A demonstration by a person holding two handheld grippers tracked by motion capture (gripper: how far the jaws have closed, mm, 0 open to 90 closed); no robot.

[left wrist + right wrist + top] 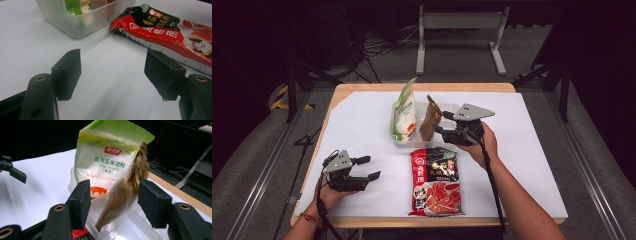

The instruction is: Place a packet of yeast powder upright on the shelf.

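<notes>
High view: my right gripper [442, 122] gapes beside the brown packet [430, 118] in the clear bin [403, 141] (blurred, maybe toppling); left gripper [368, 167] open, idle near-left. 1 nudge tips the starch bag [404, 116].

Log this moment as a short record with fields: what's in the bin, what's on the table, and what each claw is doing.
bin: clear plastic bin on the white table cover
in bin: green-and-white corn starch pouch standing upright; brown packet leaning beside it
on table: red hot pot base packet lying flat, on the person's side of the bin
left claw: open, nothing between its jaws, apart from the red packet
right claw: open, at the brown packet, which looks blurred in the right gripper view
</notes>
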